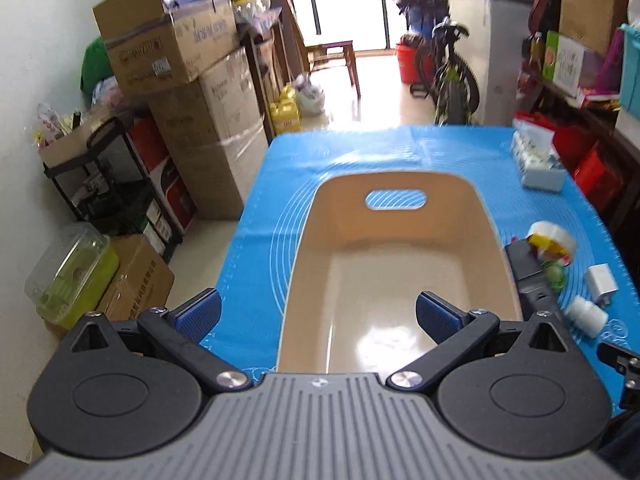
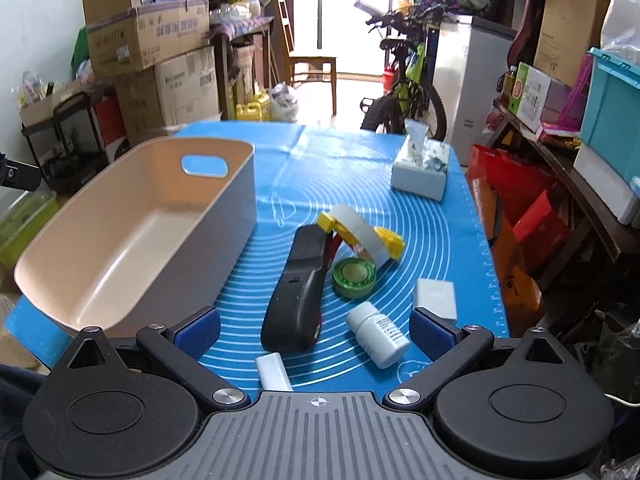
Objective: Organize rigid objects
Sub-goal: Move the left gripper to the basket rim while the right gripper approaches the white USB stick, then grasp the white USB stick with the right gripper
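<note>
right gripper (image 2: 316, 332): jaws spread wide, nothing between them, hanging right over the pile of small stuff, so this looks like the hand for the first pick

small white block (image 2: 273, 371): closest thing, lying flat just inside the left pad

white pill bottle (image 2: 378, 335): on its side just ahead, a bit right of centre, long axis running diagonally, cap end pointing away and to the left

black handheld device (image 2: 296, 294): between the jaws' line and the bin, long axis pointing away from the gripper, nearly parallel to the bin wall

green round tin (image 2: 355, 275): flat, touching the black device's right side

tape roll on yellow dispenser (image 2: 362, 236): furthest of the cluster, tilted

beige bin (image 2: 132, 236): left of everything on the blue worktop mat (image 2: 340, 168), empty as far as I can see

left gripper (image 1: 318, 317): jaws also wide apart, holding nothing, parked over the bin's near end, items well off to its right
</note>
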